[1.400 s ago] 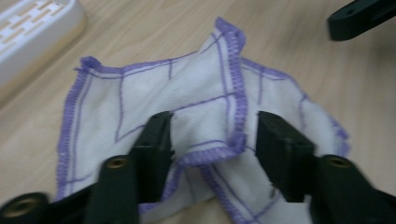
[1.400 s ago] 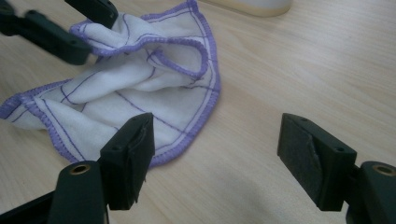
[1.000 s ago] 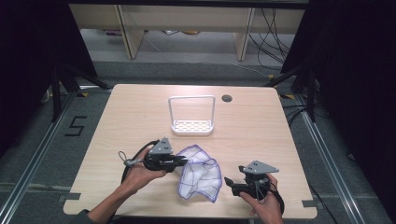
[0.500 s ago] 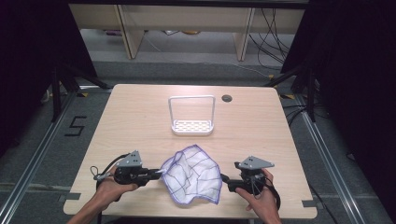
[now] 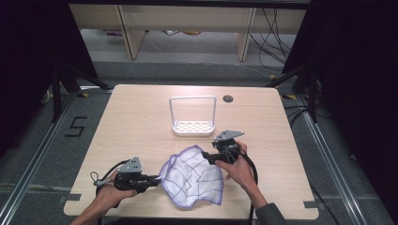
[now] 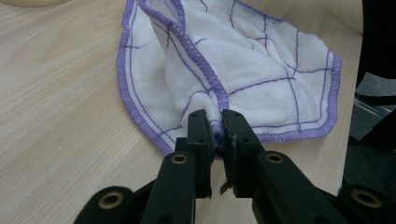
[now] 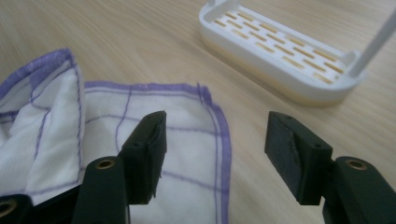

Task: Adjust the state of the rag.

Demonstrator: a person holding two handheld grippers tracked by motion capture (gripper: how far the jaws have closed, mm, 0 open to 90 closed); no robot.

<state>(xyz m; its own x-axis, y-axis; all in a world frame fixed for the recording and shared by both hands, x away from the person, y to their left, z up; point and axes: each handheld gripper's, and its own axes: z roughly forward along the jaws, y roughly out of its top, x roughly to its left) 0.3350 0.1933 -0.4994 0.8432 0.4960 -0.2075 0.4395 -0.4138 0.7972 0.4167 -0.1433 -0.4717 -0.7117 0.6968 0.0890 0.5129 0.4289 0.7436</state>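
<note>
A white cloth with purple grid lines and a purple hem lies spread and rumpled on the wooden table near its front edge. My left gripper sits at the cloth's left edge, shut on a pinched fold of the cloth. My right gripper stands open at the cloth's far right corner; in the right gripper view the corner of the cloth lies under and between the spread jaws of the gripper, untouched.
A white slotted rack with an upright wire hoop stands just beyond the cloth at mid-table. A small round hole marks the far side of the table. Dark floor and metal rails surround the table.
The left gripper dragged the cloth's left edge toward the front left, spreading the cloth. The right hand moved from the front right up to the cloth's far right corner.
</note>
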